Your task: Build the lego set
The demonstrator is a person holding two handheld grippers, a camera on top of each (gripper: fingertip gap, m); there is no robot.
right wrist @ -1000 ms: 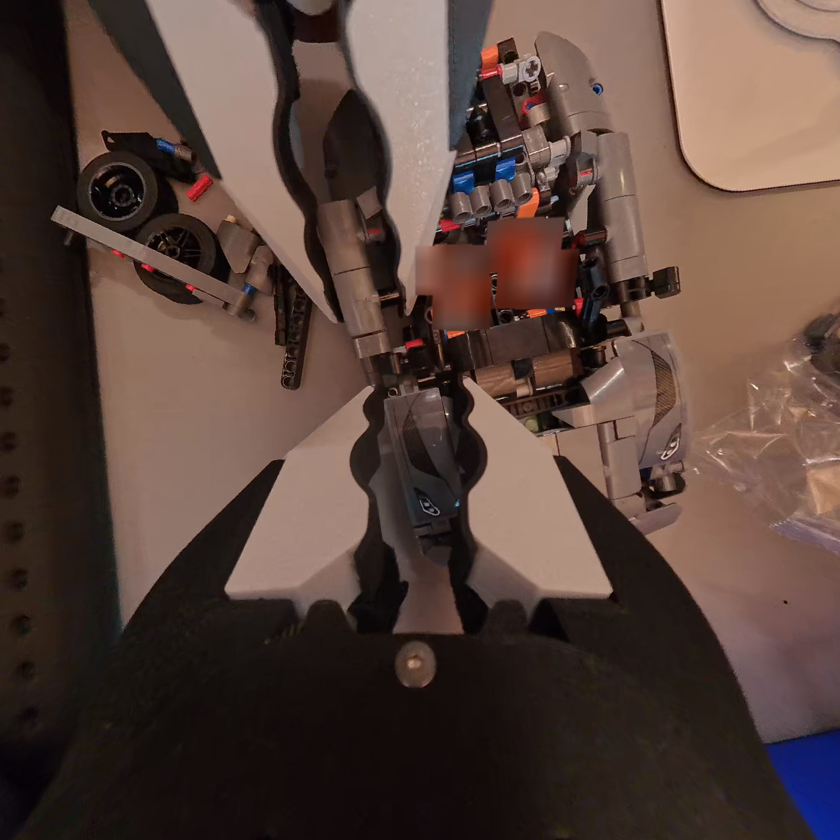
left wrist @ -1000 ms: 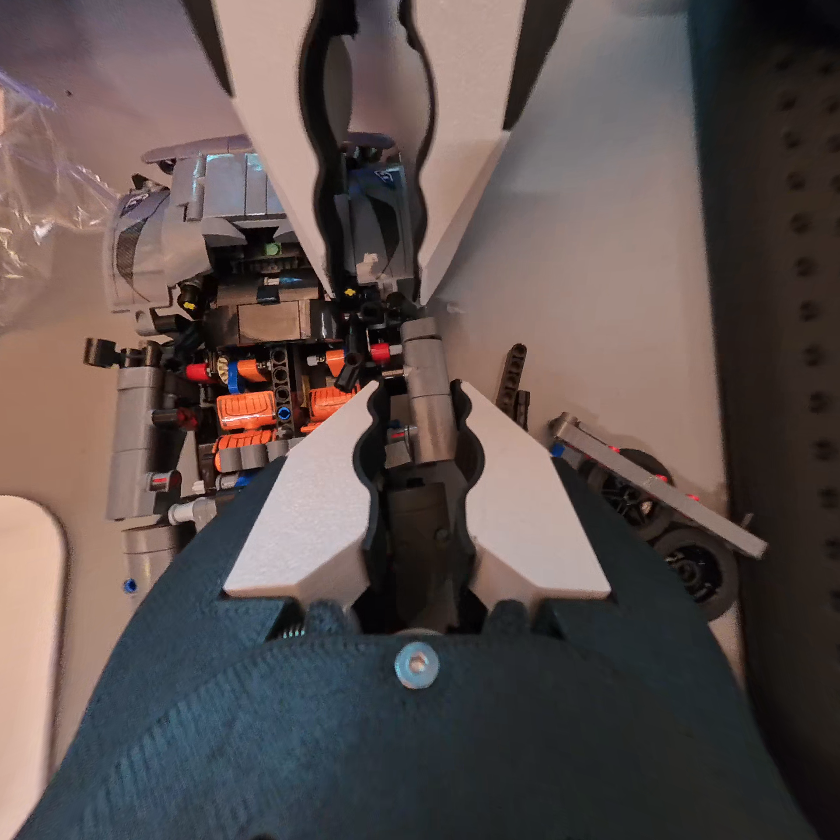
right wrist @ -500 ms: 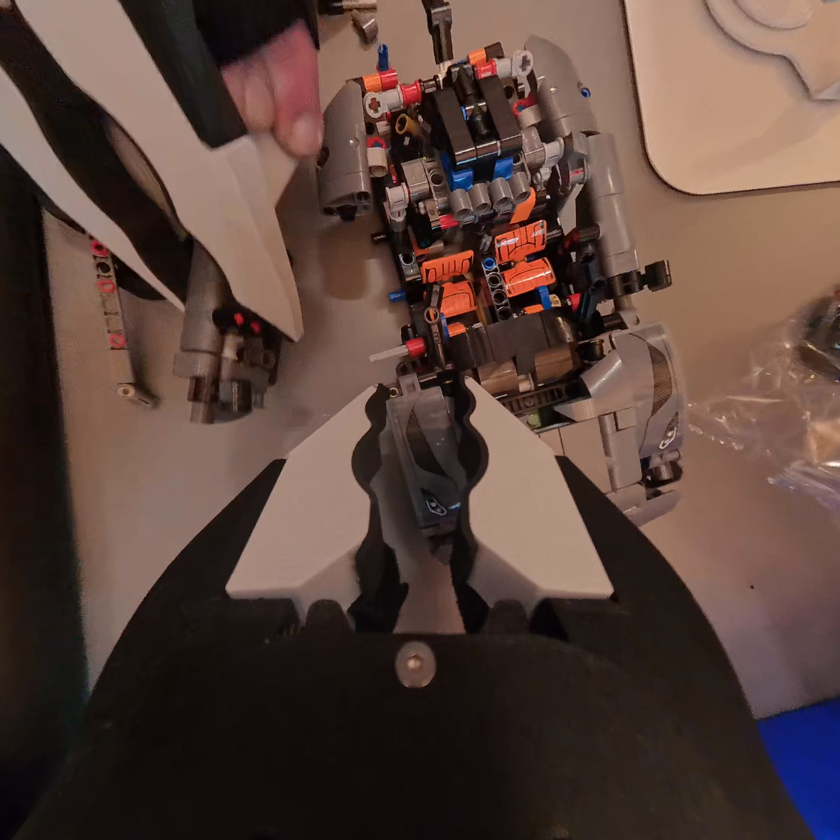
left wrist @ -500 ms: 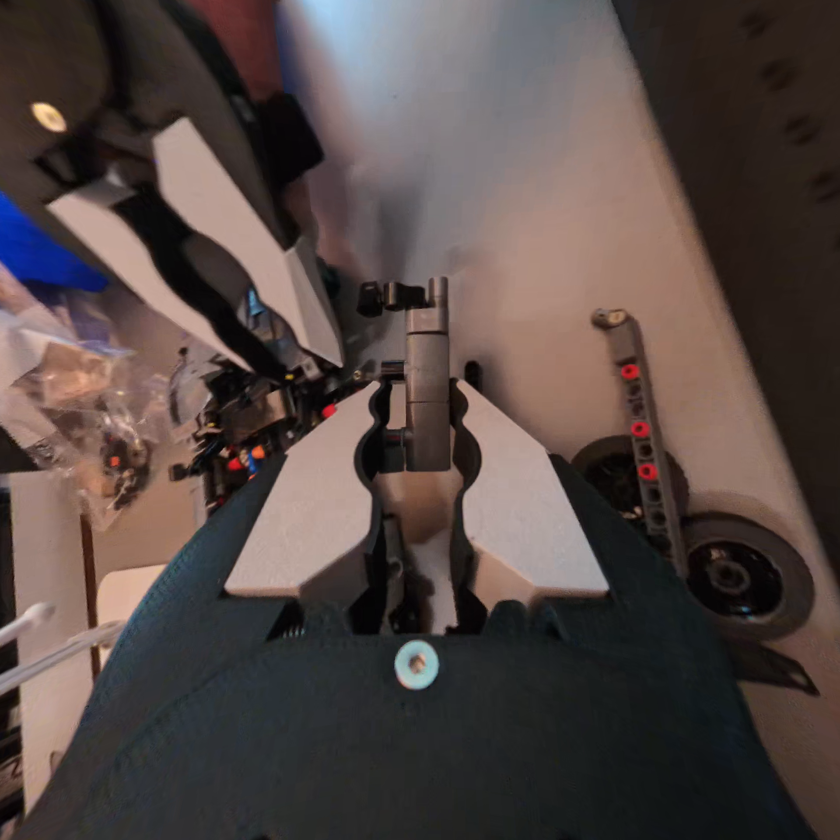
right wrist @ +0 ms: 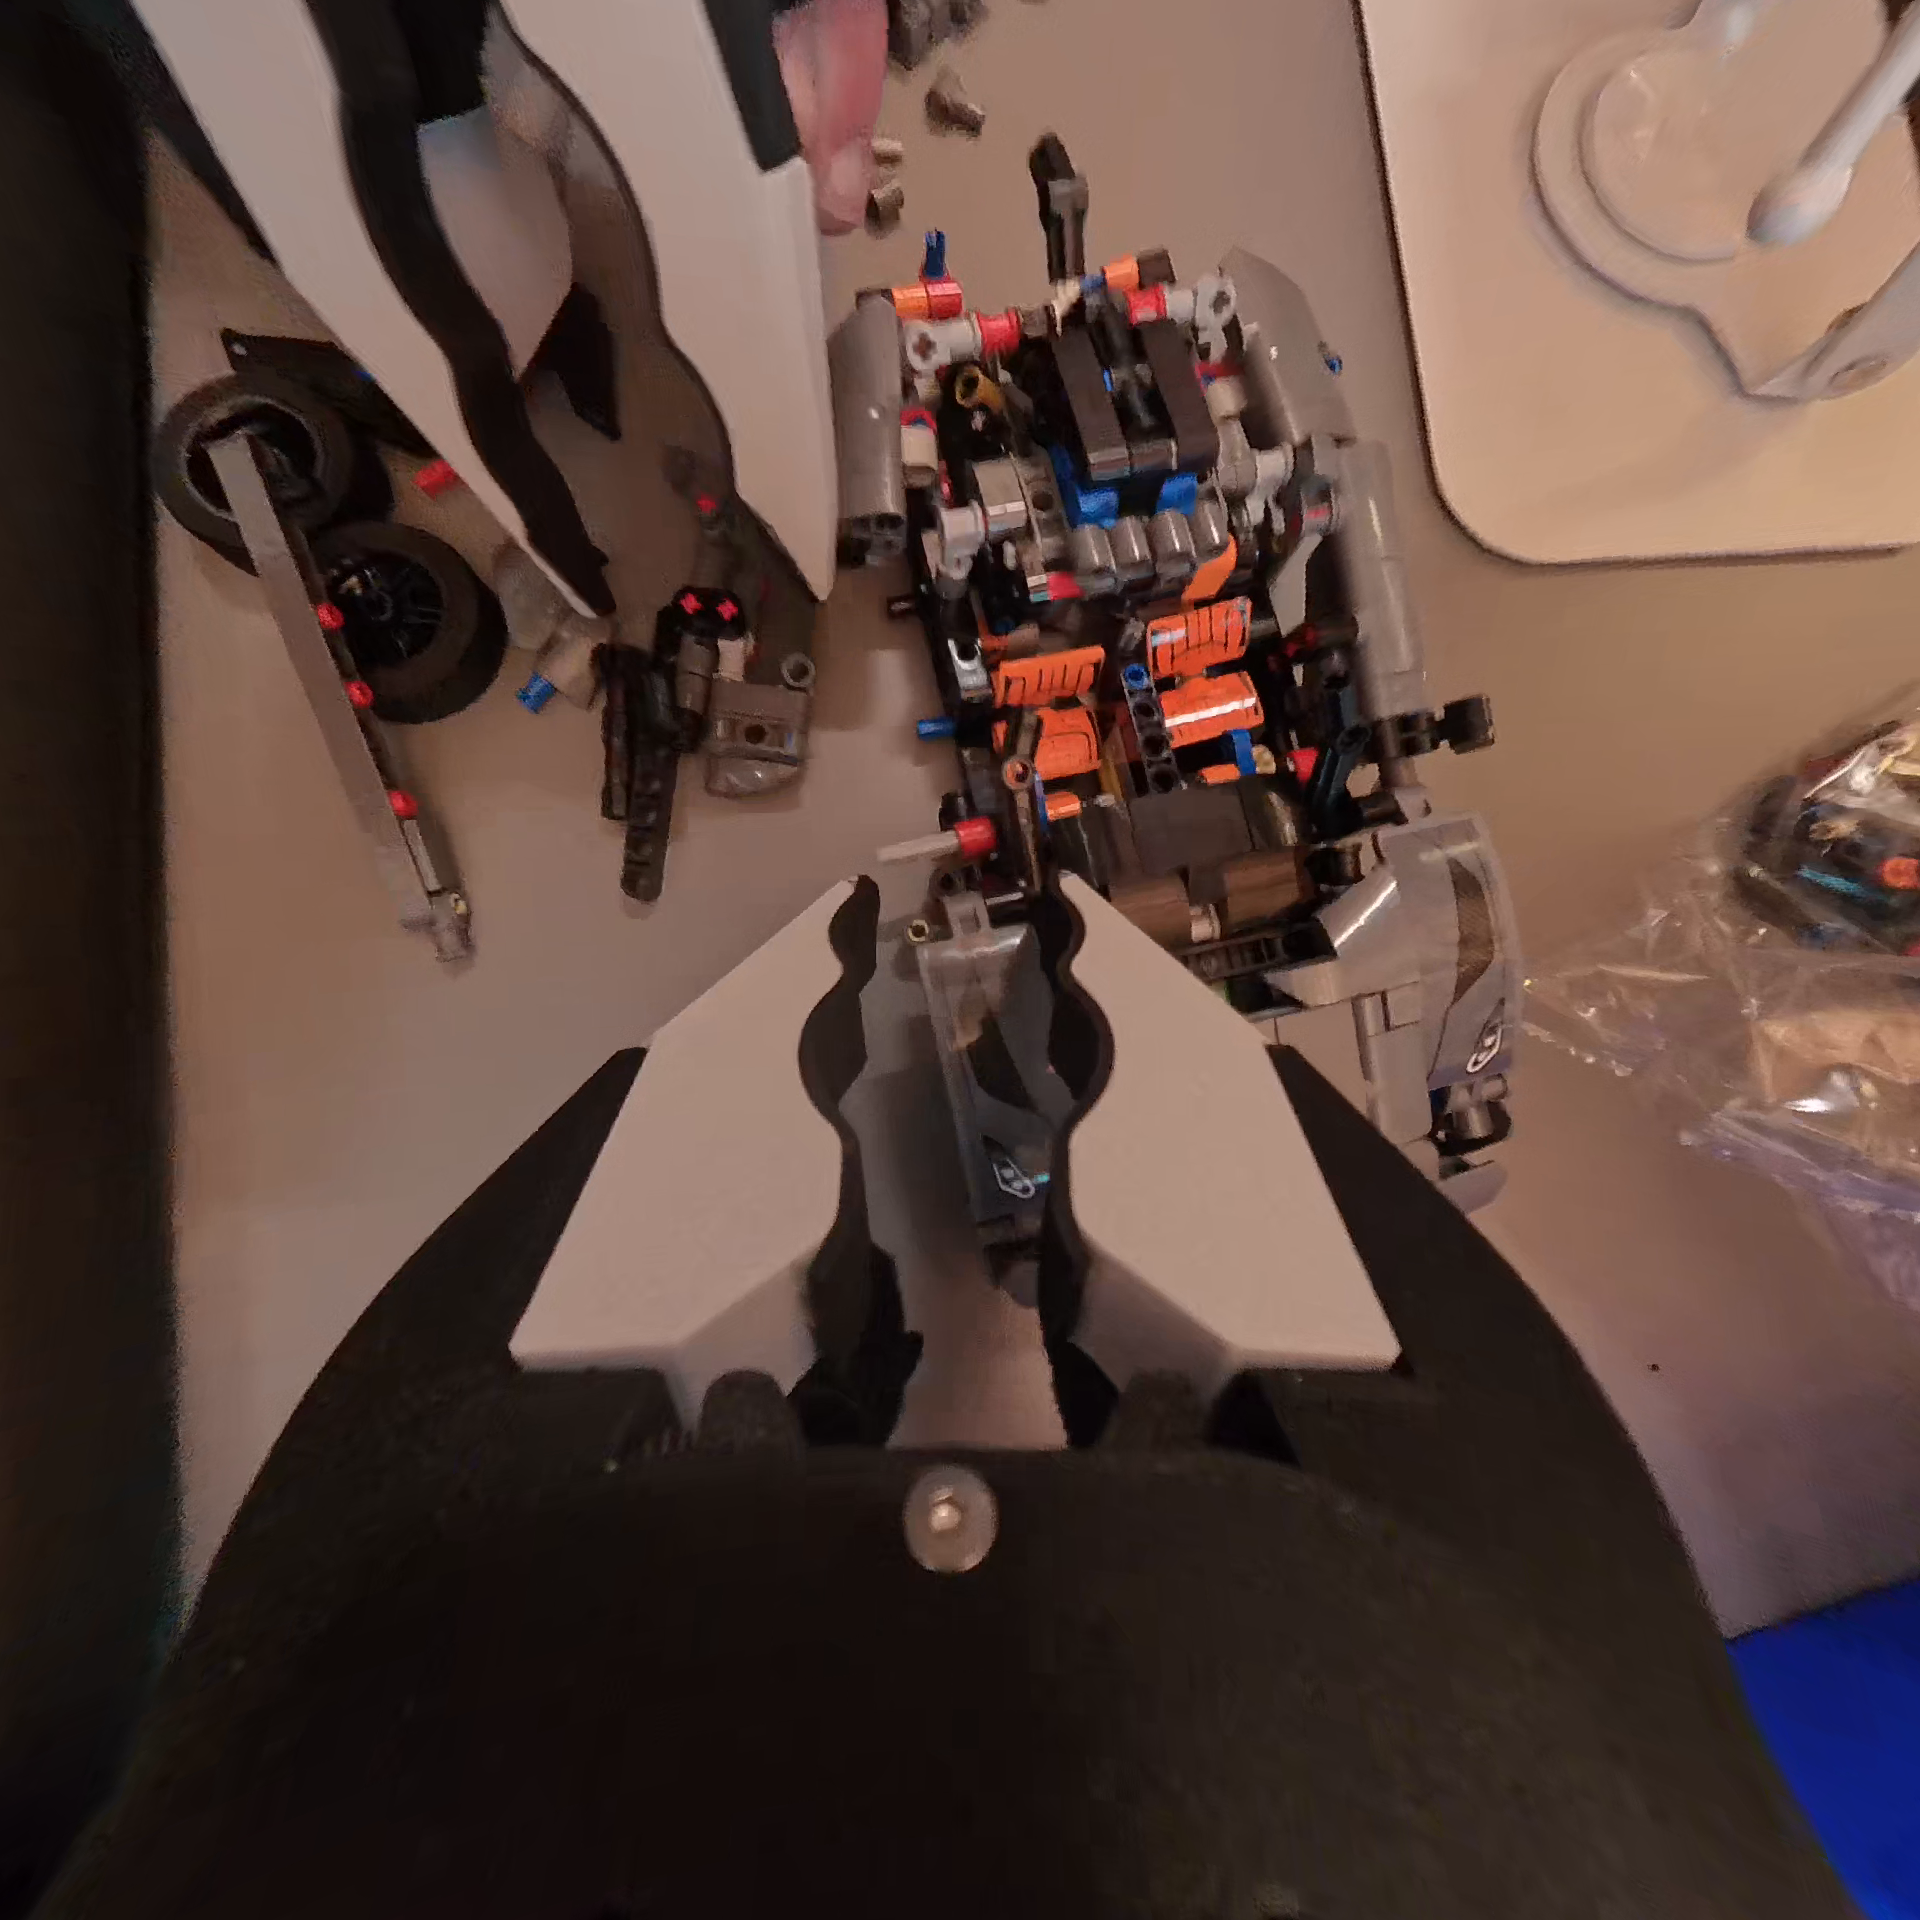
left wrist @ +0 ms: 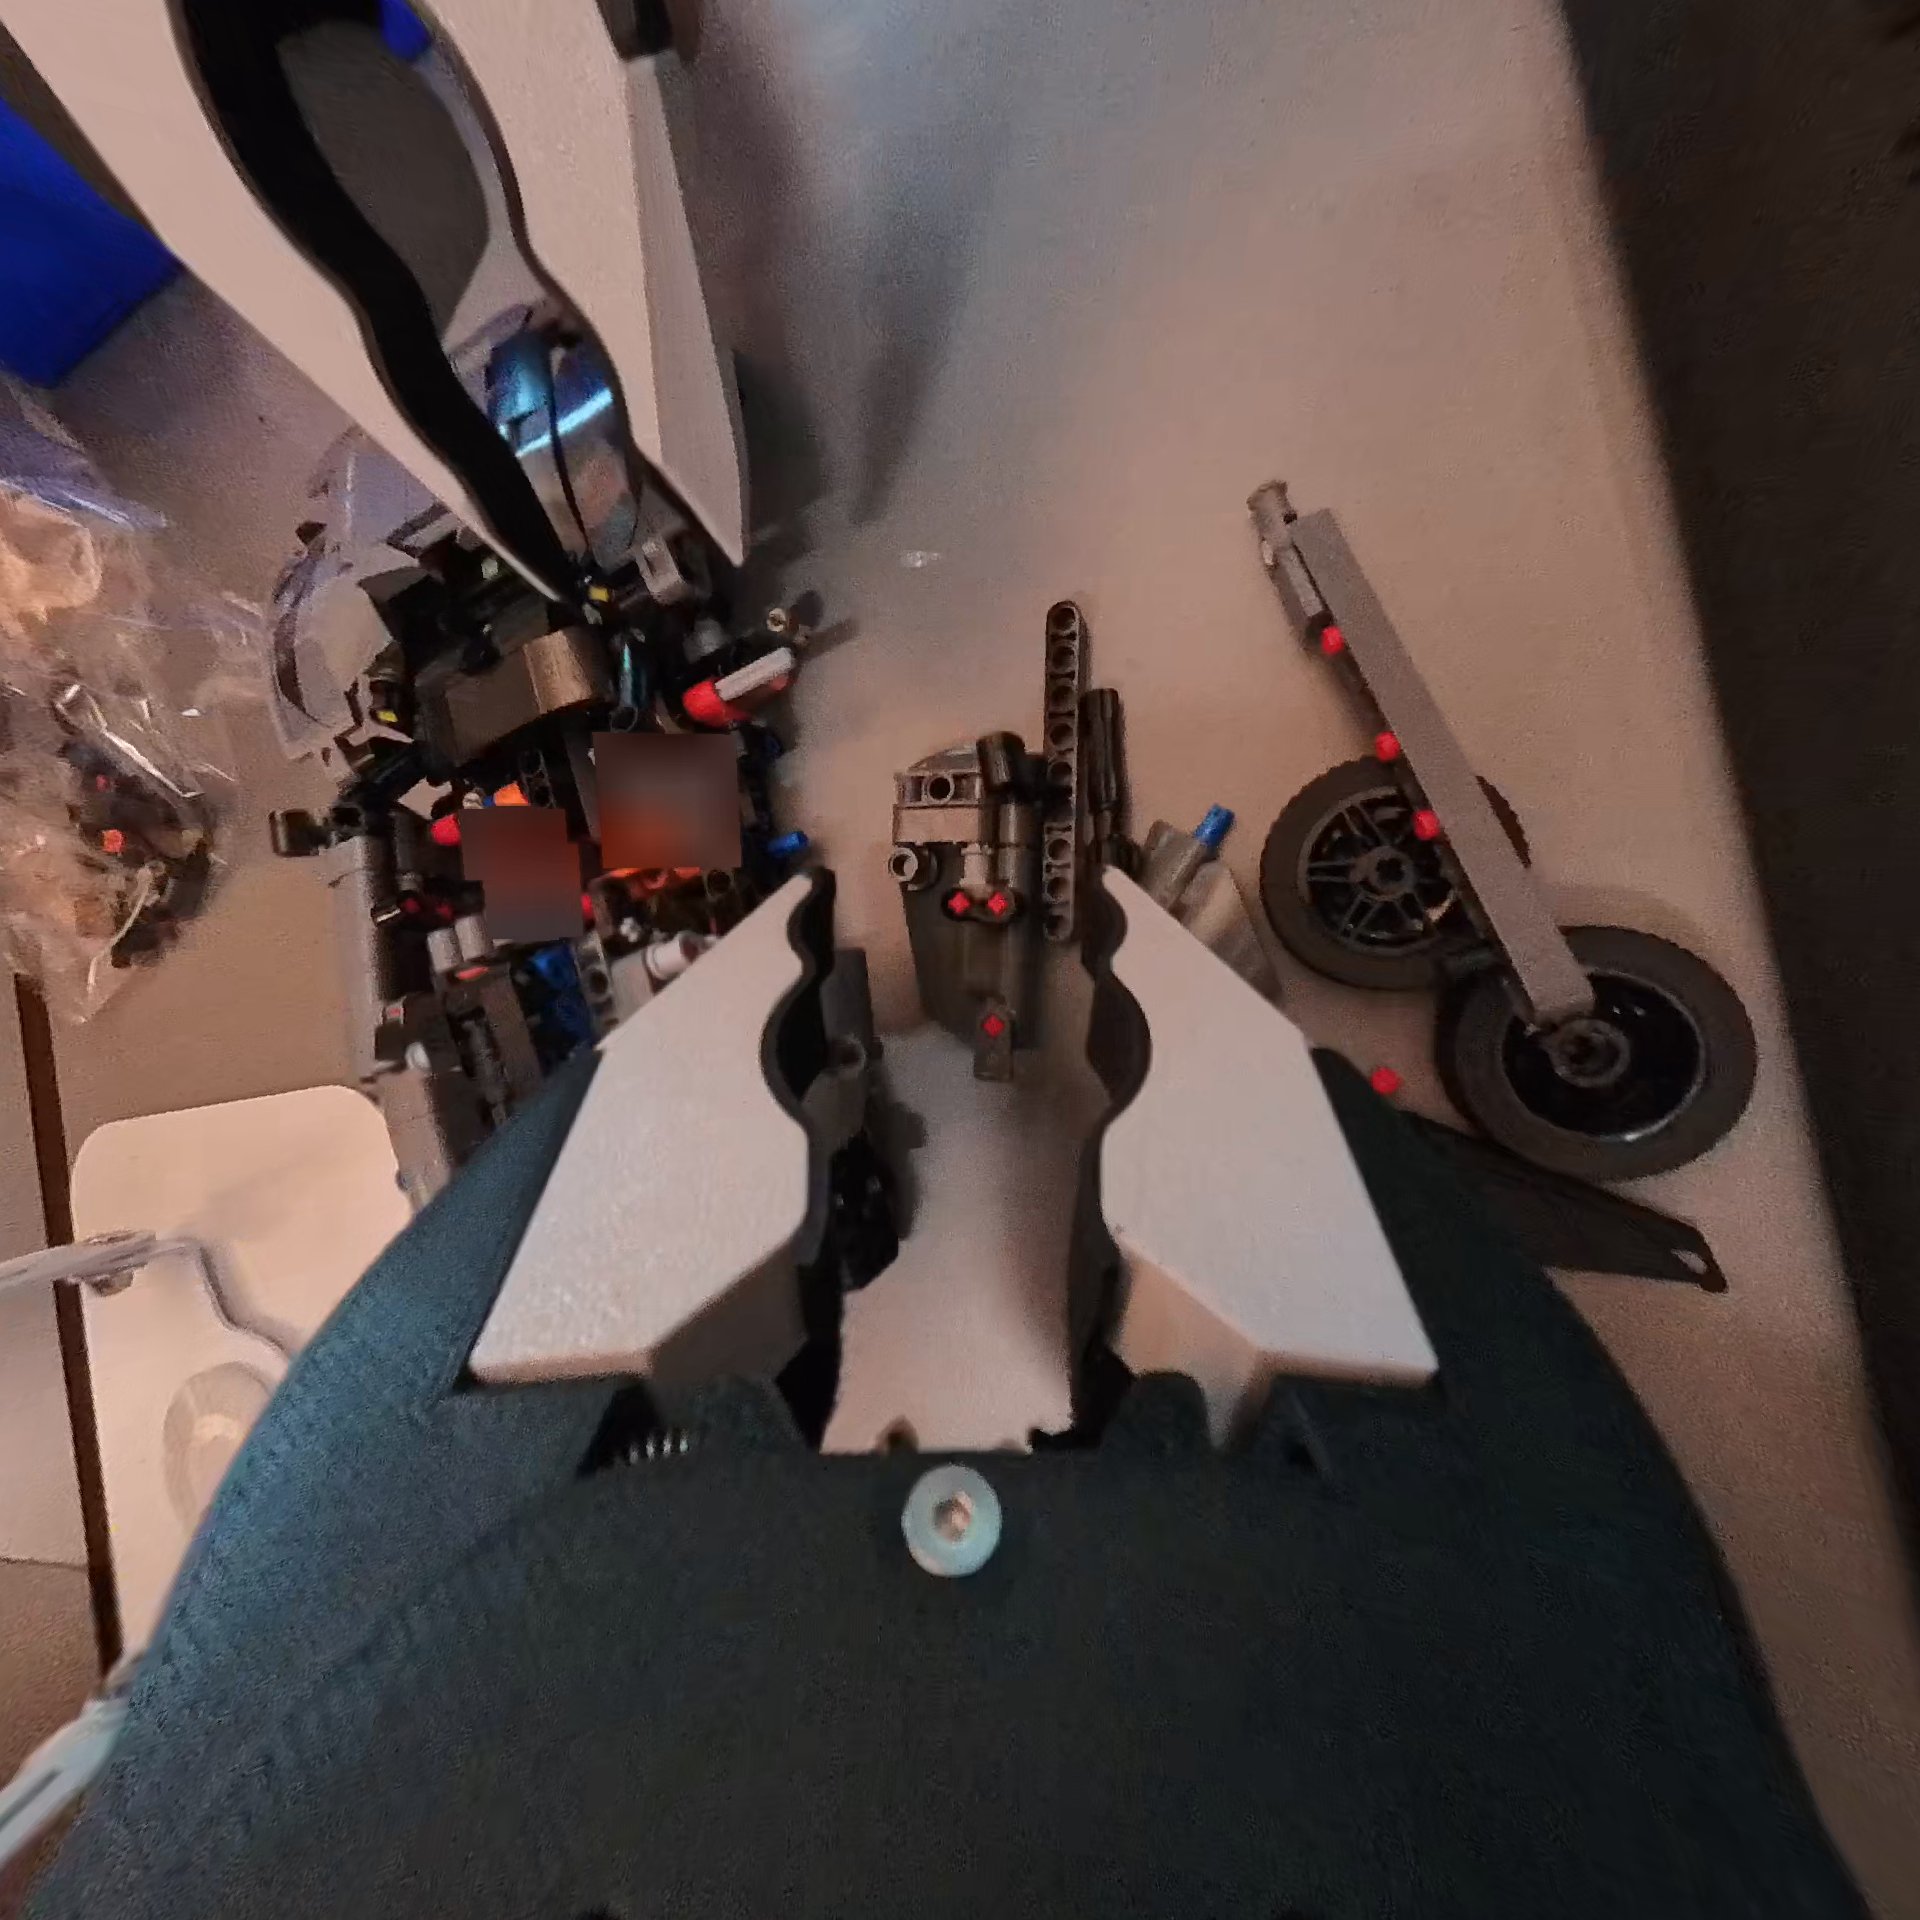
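A pale table top (right wrist: 312,1091) is being used as the work surface. The part-built lego car (right wrist: 1143,644) is being carried ahead of the right gripper (right wrist: 961,935). A grey side assembly (right wrist: 717,686), two black wheels (right wrist: 416,613) and a long grey beam (right wrist: 332,686) are being kept to that gripper's left. A clear parts bag (right wrist: 1766,956) is lying to its right, and a white tray (right wrist: 1558,436) far ahead-right.
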